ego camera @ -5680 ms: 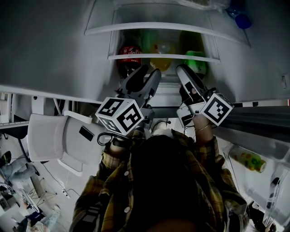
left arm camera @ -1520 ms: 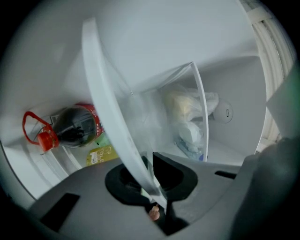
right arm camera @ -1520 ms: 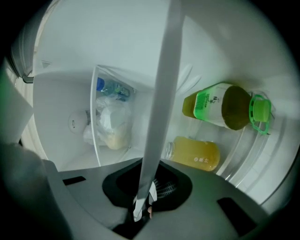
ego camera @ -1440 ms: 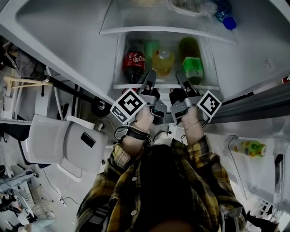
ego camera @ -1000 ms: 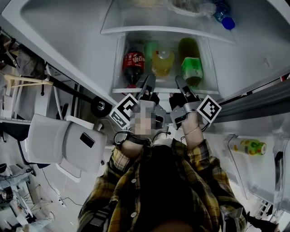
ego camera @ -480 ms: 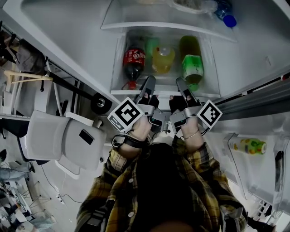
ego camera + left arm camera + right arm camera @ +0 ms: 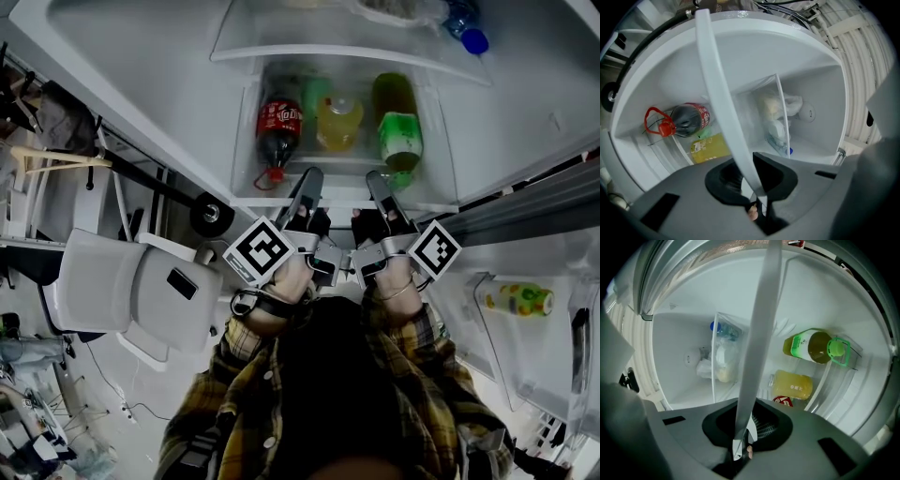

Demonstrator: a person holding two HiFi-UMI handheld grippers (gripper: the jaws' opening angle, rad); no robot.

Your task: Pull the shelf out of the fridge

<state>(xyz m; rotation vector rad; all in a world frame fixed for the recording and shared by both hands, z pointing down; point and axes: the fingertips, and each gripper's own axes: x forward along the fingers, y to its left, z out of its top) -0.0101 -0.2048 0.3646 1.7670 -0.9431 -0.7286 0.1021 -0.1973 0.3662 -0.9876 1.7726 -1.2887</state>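
Your left tool (image 7: 311, 180) and right tool (image 7: 377, 180) stay clamped on the shelf (image 7: 342, 193) lip — it has slid outward, so keep pulling.

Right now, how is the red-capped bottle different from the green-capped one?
The red-capped bottle holds dark drink with a red label; the green-capped bottle holds yellow-green drink with a green label. In the head view the red-capped bottle is left of the yellow bottle, the green-capped bottle right of it. Both caps point toward the front of the fridge.
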